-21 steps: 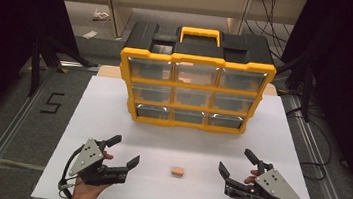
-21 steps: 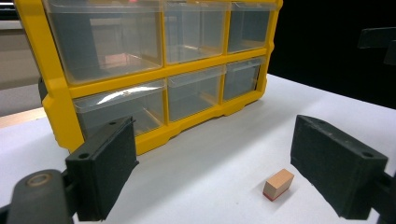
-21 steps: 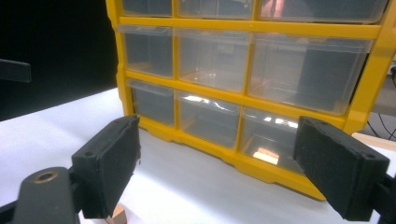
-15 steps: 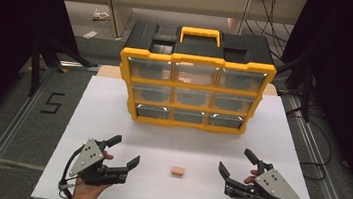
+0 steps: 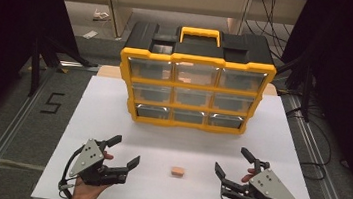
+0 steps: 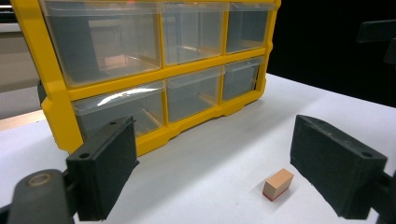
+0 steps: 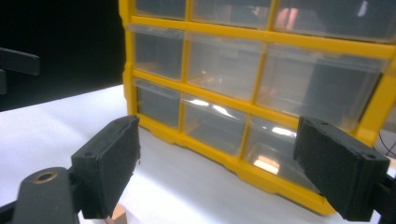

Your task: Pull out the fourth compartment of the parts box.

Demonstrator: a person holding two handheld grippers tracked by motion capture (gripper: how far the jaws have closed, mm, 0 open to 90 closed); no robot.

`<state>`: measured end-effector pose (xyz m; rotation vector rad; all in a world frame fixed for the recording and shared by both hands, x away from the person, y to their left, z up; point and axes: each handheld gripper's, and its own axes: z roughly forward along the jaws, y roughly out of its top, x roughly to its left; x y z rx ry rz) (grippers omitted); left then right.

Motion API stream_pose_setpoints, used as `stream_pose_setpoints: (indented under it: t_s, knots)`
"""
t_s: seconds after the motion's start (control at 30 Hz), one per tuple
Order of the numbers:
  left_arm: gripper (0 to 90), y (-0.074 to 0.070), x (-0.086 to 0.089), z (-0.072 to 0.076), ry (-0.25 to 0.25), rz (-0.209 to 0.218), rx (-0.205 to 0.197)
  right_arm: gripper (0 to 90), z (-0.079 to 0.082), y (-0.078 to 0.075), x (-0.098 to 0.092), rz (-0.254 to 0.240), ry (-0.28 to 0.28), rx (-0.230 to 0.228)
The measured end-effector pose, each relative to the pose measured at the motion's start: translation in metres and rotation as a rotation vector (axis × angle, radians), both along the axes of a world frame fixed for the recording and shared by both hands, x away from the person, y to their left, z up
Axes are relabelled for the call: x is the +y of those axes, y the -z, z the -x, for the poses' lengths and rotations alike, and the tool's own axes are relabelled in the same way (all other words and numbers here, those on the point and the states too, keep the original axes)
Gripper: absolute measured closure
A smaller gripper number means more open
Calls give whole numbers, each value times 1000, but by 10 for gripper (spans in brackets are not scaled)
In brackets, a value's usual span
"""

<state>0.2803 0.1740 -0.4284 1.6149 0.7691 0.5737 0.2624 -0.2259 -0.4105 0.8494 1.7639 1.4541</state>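
Note:
A yellow and black drawer cabinet (image 5: pixel 195 89) with clear drawers stands at the back of the white board (image 5: pixel 113 107); it also fills the upper part of the left gripper view (image 6: pixel 154 70) and the right gripper view (image 7: pixel 261 84). A small tan block (image 5: pixel 177 171) lies near the front edge, midway between the hands, and it shows near the right jaw in the left gripper view (image 6: pixel 278 183). My left gripper (image 5: pixel 125 151) rests open at the front left with nothing between its jaws. My right gripper (image 5: pixel 234 161) rests open at the front right, also empty. All drawers look shut.
The white board lies on a dark table with metal rails (image 5: pixel 15 126) along both sides. A "5" mark (image 5: pixel 52 103) is taped left of the board. Cables (image 5: pixel 310 145) run past the right edge. Open board lies between the cabinet and the grippers.

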Motion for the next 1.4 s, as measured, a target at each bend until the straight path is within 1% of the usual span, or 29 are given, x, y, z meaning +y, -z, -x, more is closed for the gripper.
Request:
stream_pose_setpoints:
  t_s: [0.03,0.07,0.1,0.2,0.27,0.3,0.33,0.4,0.43,0.6,0.7,0.87,0.9,1.07,1.13,1.17,1.23,1.27,1.4]
  knots:
    - [145,0,0,0,0,-2,-2,158,0,-1,2,7,-5,-9]
    - [144,0,0,0,0,-2,-2,158,0,-1,2,7,-5,-9]
    - [145,0,0,0,-1,-2,-5,158,1,-3,8,39,-15,-29]
    - [145,0,0,0,-2,-1,-6,159,2,-4,13,58,-25,-46]
    - [146,0,1,0,-2,-3,-6,159,2,-5,17,85,-27,-78]
    - [146,0,1,0,-2,-4,-7,161,2,-5,19,99,-30,-85]
    - [146,0,1,0,-3,-4,-7,161,2,-5,21,102,-32,-94]
    - [147,0,0,0,-4,-7,-11,162,1,-6,22,111,-34,-97]
    - [147,0,0,0,-5,-8,-13,163,0,-7,24,122,-31,-109]
    - [149,0,-1,1,-2,-16,-20,166,-3,-8,30,159,-20,-133]
    - [149,0,-2,1,-1,-19,-21,167,-5,-10,34,200,-10,-165]
    - [152,0,-1,1,-2,-20,-23,172,-8,-14,39,315,22,-227]
    - [152,0,-1,1,-3,-21,-21,174,-9,-15,40,323,24,-234]
    - [152,0,-1,1,-3,-20,-22,180,-14,-17,44,374,30,-265]
    - [153,0,-1,1,-4,-22,-23,181,-15,-18,45,378,28,-263]
    - [153,0,-1,1,-4,-24,-23,185,-17,-20,47,397,26,-268]
    - [153,0,-1,1,-3,-21,-25,186,-19,-21,49,419,28,-277]
    - [153,0,-1,1,-3,-21,-25,186,-19,-21,49,419,28,-277]
    - [153,-1,-1,1,-4,-24,-29,190,-24,-22,62,479,17,-292]
